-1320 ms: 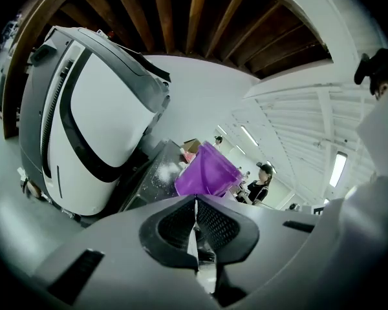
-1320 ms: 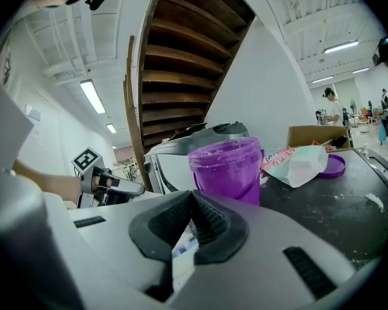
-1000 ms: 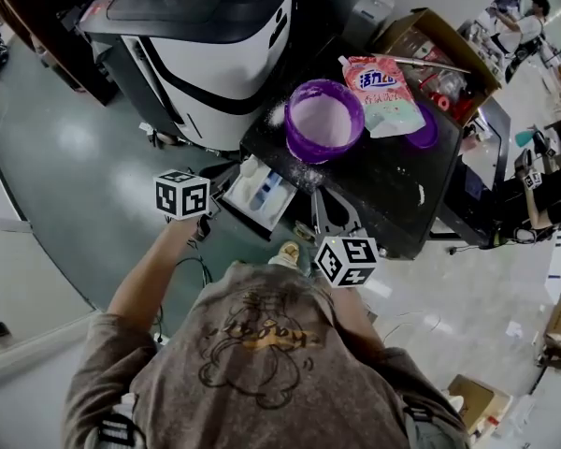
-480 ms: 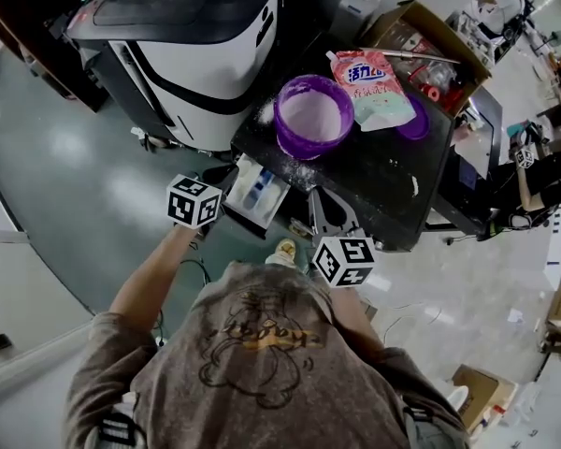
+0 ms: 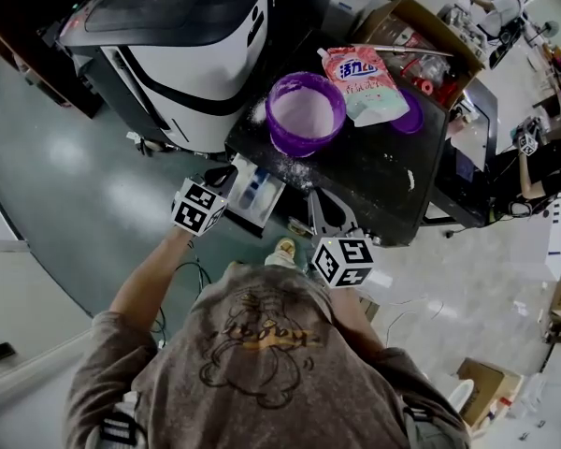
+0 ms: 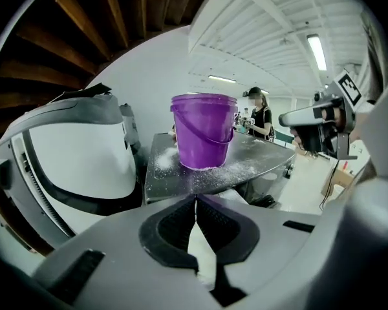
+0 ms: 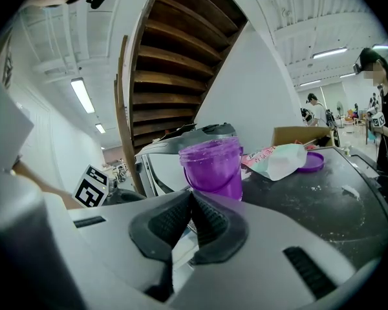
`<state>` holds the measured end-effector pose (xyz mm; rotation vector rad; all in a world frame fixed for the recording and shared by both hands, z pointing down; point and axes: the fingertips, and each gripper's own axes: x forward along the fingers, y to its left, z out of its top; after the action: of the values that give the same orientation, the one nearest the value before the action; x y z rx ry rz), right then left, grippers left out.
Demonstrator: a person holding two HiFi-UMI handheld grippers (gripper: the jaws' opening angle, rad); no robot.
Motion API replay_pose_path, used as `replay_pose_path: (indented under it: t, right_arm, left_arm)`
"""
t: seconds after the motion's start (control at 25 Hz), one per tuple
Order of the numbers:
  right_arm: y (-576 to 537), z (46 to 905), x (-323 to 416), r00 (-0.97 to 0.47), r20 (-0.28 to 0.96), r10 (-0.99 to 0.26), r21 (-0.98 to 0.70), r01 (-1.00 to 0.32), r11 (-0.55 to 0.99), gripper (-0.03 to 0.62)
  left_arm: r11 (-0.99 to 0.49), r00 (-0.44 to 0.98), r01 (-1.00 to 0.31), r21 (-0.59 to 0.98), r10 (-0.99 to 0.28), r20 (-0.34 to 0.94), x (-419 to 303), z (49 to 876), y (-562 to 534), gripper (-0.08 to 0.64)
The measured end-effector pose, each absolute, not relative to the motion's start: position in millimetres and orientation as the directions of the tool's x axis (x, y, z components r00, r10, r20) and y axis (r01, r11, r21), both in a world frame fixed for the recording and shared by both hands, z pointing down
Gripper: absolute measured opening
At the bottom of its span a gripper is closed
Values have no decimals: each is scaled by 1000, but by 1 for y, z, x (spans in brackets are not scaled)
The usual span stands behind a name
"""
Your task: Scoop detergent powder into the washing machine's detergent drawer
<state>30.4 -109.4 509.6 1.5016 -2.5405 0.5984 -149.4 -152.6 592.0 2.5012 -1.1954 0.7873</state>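
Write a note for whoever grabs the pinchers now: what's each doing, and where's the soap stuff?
Left gripper: shut, empty, beside the open detergent drawer.
Right gripper: shut, empty, by the table.
Purple bucket of powder stands lidless on the table; detergent bag and purple lid lie beside it.
Done: drawer out, bucket open.
To do: scoop powder into drawer; no scoop in view.

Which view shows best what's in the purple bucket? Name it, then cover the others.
The head view: it looks down into the purple bucket, showing pale powder inside. The left gripper view shows only its outer wall and handle from the side; the right gripper view shows only its wall.
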Motion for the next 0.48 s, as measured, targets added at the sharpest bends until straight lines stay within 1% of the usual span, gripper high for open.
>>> replay_pose_path:
  t: [0.36,0.48]
  right_arm:
    - [-104,513,39,-483,314,-817,-268,-871,412,2]
    - [-103,513,42,-478,318,-819,-267,-874,407,2]
  left_arm:
    - [-696,479,-689,-201,-647,593,-141,605,-150,23]
    - [-722,472,-637,-270,-642,604,-137,607,-146,23]
